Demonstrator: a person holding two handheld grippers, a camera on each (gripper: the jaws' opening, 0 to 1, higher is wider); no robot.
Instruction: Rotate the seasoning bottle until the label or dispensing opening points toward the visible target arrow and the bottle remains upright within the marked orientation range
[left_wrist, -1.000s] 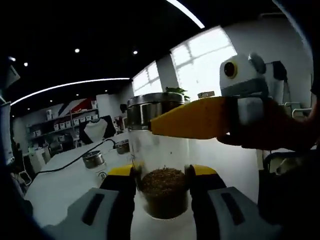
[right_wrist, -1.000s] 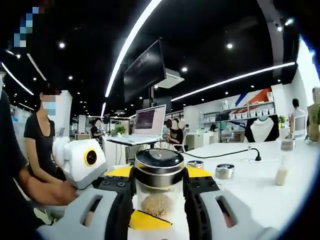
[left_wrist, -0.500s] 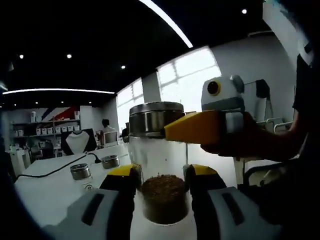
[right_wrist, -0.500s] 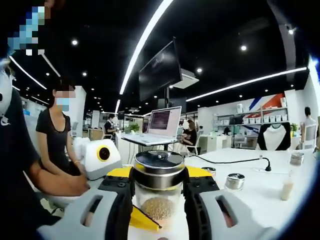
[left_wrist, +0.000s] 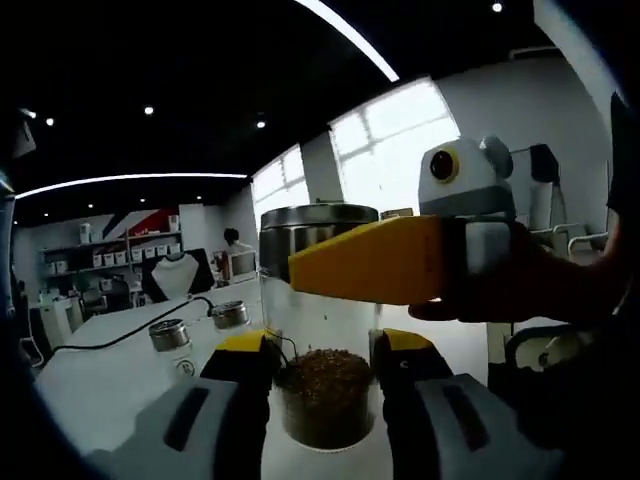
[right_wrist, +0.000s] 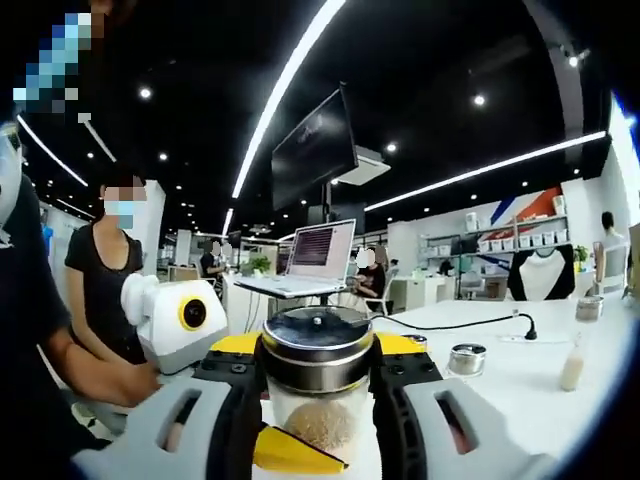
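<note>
A clear glass seasoning bottle (left_wrist: 325, 395) with brown grains in its bottom and a steel lid (left_wrist: 318, 222) stands upright over the white table (left_wrist: 110, 375). My left gripper (left_wrist: 325, 350) is shut on the bottle's lower body, one yellow pad on each side. My right gripper (left_wrist: 310, 248) comes in from the right, its long yellow jaw lying across the lid. In the right gripper view, the right gripper (right_wrist: 316, 352) is shut on the lid (right_wrist: 316, 340). The left gripper (right_wrist: 290, 452) shows there low on the glass. No label or arrow is visible.
Two small steel-capped jars (left_wrist: 168, 337) (left_wrist: 230, 315) and a black cable lie on the table behind. A jar (right_wrist: 466, 358) and a small bottle (right_wrist: 573, 368) stand at the right. A laptop (right_wrist: 318, 255) and a seated person (right_wrist: 100, 290) are at the back left.
Both views have swung a little. In the left gripper view the right gripper's yellow jaw now reaches farther left across the lid. Both grippers still hold the bottle.
</note>
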